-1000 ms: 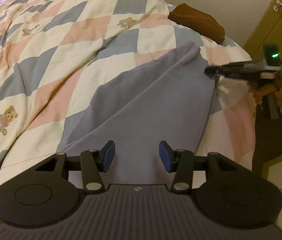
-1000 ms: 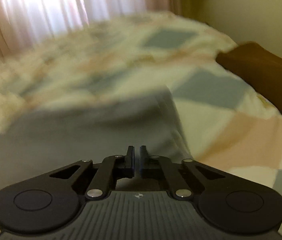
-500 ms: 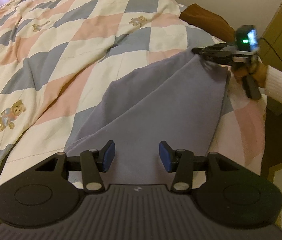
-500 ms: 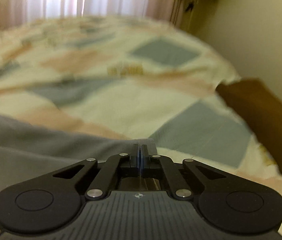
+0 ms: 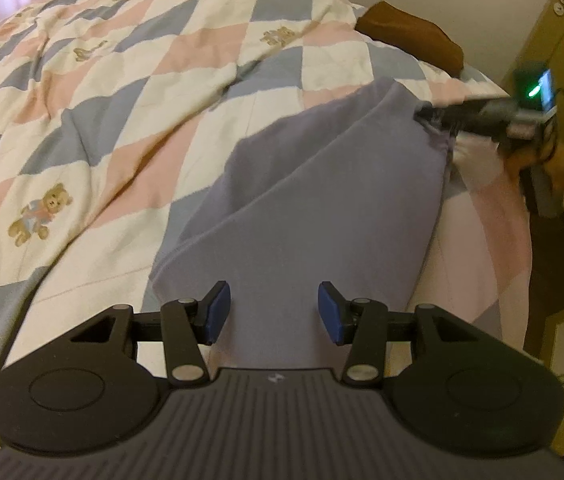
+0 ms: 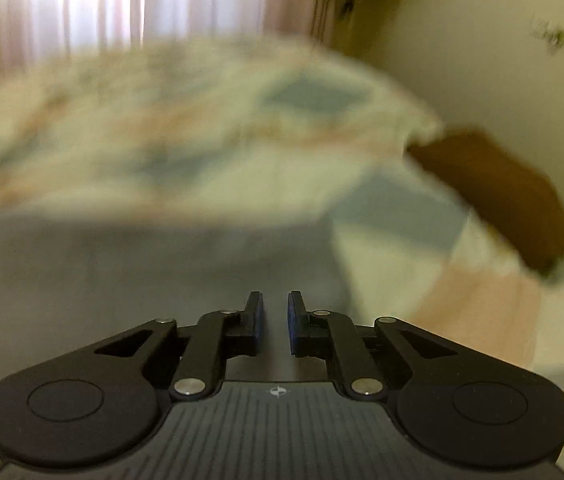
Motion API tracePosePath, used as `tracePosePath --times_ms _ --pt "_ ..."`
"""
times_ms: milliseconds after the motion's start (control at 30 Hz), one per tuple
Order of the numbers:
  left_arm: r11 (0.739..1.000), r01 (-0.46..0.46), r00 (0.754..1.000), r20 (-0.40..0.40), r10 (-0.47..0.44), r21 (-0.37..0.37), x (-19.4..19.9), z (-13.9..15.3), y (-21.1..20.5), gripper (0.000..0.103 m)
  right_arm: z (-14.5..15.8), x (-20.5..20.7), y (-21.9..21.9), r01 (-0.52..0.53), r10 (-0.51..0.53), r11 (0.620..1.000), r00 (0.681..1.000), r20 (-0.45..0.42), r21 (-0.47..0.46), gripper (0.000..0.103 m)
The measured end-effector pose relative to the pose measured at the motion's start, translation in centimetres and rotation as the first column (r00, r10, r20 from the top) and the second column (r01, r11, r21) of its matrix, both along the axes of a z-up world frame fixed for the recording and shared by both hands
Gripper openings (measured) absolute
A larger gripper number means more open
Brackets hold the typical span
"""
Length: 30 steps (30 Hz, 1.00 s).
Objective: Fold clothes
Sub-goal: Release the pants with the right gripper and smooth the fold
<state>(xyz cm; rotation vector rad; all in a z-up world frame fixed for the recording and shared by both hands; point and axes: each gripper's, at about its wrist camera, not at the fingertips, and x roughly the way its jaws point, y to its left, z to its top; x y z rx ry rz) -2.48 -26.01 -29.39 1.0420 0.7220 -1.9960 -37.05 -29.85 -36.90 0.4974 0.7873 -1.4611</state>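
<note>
Slate-blue soft cloth garment [image 5: 314, 208]: one fold laid, more left; your left gripper [image 5: 273, 307] gapes empty, right gripper [image 6: 273, 316] fingers slightly parted.

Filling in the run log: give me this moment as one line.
phase: mid-fold | left gripper: open over grey garment | right gripper: fingers slightly apart at far corner | surface: checked quilt

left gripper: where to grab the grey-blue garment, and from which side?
Take the near hem of the grey-blue garment, right ahead of the open left gripper. Come in low from the near bed edge: the cloth lies flat on the quilt, so only that free edge offers a pinchable lip.
</note>
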Motion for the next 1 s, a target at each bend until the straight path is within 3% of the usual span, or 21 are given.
tracePosePath --times_ms 67,167,300,433,500,567,667,733,867,1000 --pt "1.000 0.028 1.000 0.013 -0.028 -0.001 0.2 -0.6 0.1 0.042 -0.6 -0.2 0.6 0.060 -0.060 0.998 0.998 -0.018 -0.019 0.007" --pt "0.996 0.090 0.996 0.025 -0.090 -0.007 0.7 -0.4 0.0 0.042 2.0 0.3 2.0 0.173 -0.173 0.984 0.985 0.010 -0.051 0.009" --pt "0.987 0.158 0.987 0.009 -0.158 -0.021 1.1 -0.2 -0.8 0.042 4.7 4.0 6.2 0.178 -0.168 0.979 0.981 0.098 -0.103 0.014" --pt "0.976 0.218 0.976 -0.015 -0.218 -0.013 1.4 -1.7 -2.4 0.036 3.1 9.5 8.7 0.102 -0.096 0.995 0.978 0.187 -0.022 0.019" --pt "0.975 0.220 0.975 -0.013 -0.220 0.041 1.8 -3.9 -3.7 0.024 1.1 11.1 8.6 0.117 -0.120 0.993 0.980 0.159 0.031 0.018" --pt "0.973 0.207 0.978 -0.012 -0.207 0.099 2.0 -5.0 -4.8 0.021 0.6 12.1 8.7 0.149 -0.155 0.988 0.978 0.138 0.049 0.018" --pt "0.973 0.203 0.979 -0.025 -0.202 0.106 2.1 -3.1 -4.8 0.024 3.7 12.6 9.8 0.250 -0.249 0.968 0.950 0.190 0.020 0.020" --pt "0.976 0.185 0.981 0.028 -0.190 0.113 1.9 -1.6 -4.5 0.027 5.9 13.5 11.5 0.293 -0.290 0.956 0.938 0.191 0.010 0.026" --pt "0.982 0.142 0.975 0.154 -0.160 0.121 1.4 1.1 -3.5 0.027 9.2 16.3 16.1 0.348 -0.353 0.935 0.909 0.220 0.062 0.033" --pt "0.984 0.139 0.975 0.157 -0.155 0.109 1.7 3.4 -2.9 0.033 11.2 19.3 20.2 0.369 -0.384 0.923 0.891 0.241 0.107 0.033"
